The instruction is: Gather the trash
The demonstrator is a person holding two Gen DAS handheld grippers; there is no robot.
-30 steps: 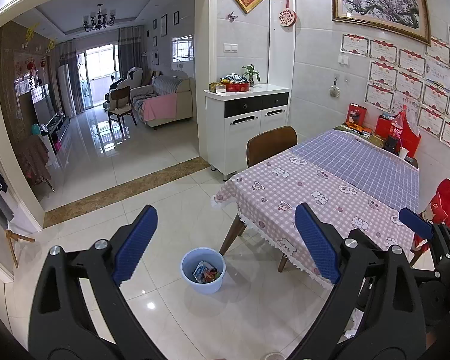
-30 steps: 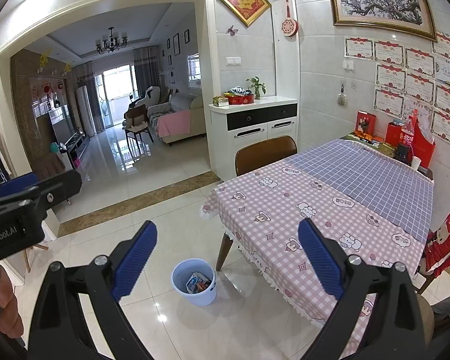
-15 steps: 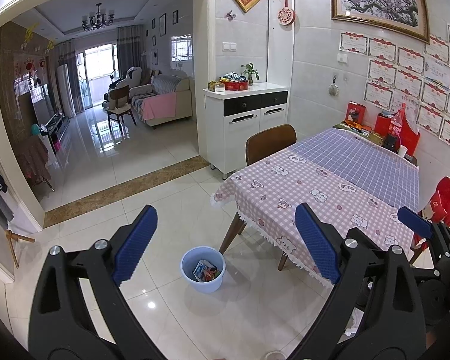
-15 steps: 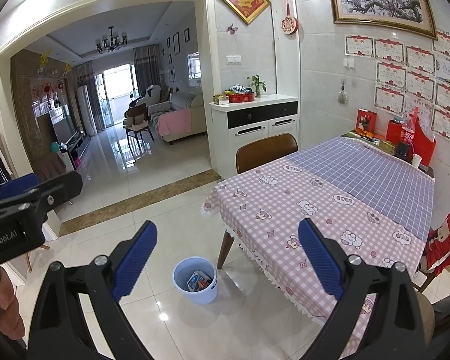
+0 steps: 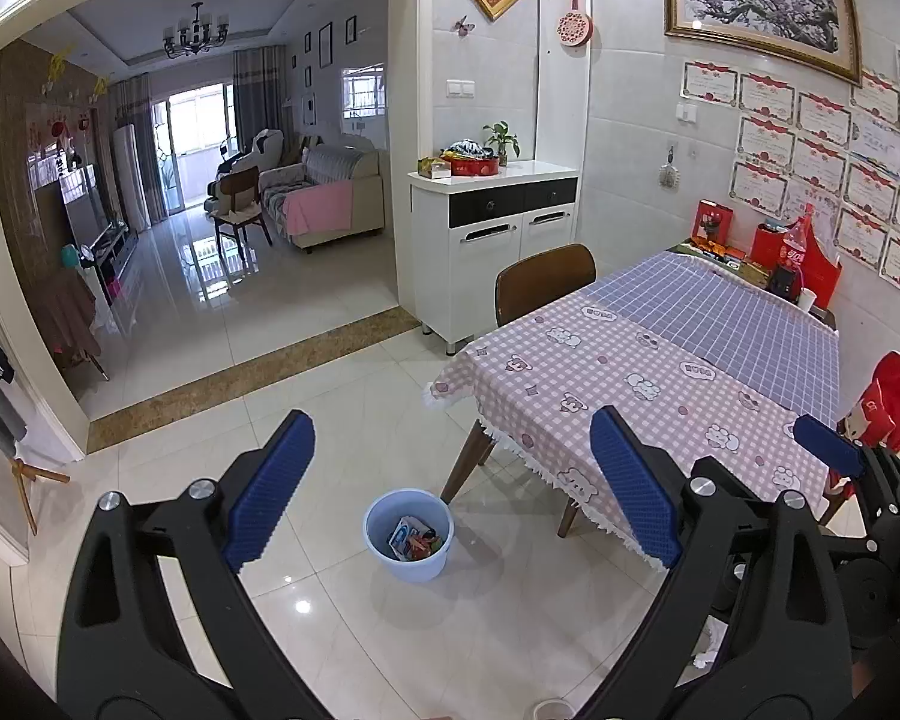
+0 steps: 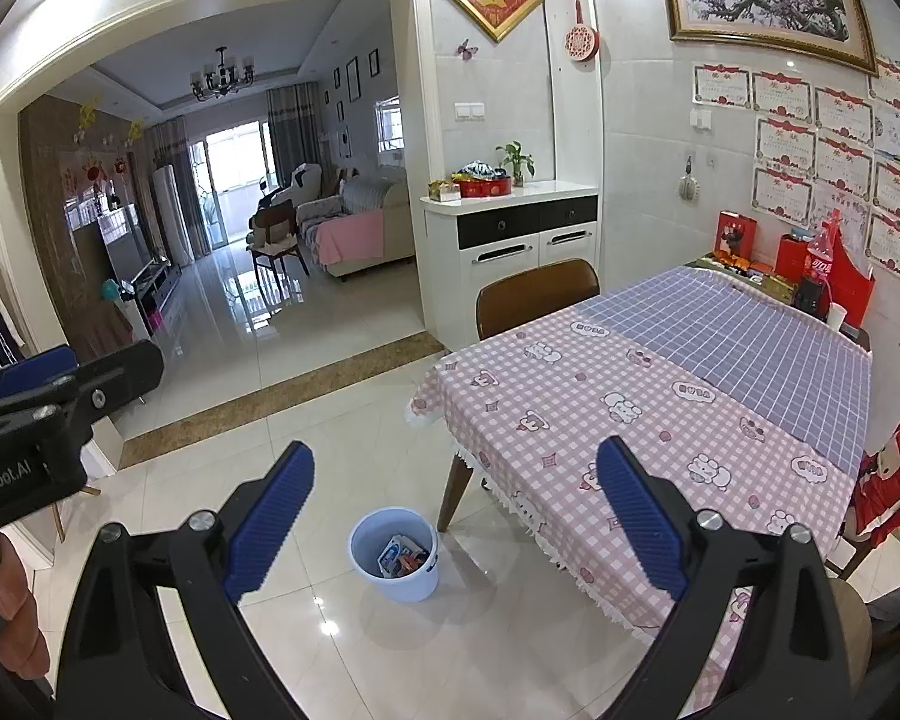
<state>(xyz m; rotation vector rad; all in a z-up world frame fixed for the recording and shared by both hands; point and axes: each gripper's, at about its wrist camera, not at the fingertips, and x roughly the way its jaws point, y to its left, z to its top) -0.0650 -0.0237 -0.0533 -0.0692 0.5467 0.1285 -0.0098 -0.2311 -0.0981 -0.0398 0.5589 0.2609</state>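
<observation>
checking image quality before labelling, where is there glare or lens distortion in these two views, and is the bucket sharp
Left wrist view: ceiling lights glare on the glossy floor tiles, fisheye bows the doorway and walls, corners go black; the blue bucket is sharp, wrappers visible inside. Right wrist view: similar floor glare, bright balcony window washed out, same barrel bending; bucket sharp there too.

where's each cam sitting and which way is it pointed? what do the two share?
Left wrist: on the left gripper, looking forward and down at the blue bin and table; the right gripper's tip shows at right.
Right wrist: on the right gripper, facing likewise; the left gripper and a hand show at left.
Shared: bin, table, chair, cabinet.
</observation>
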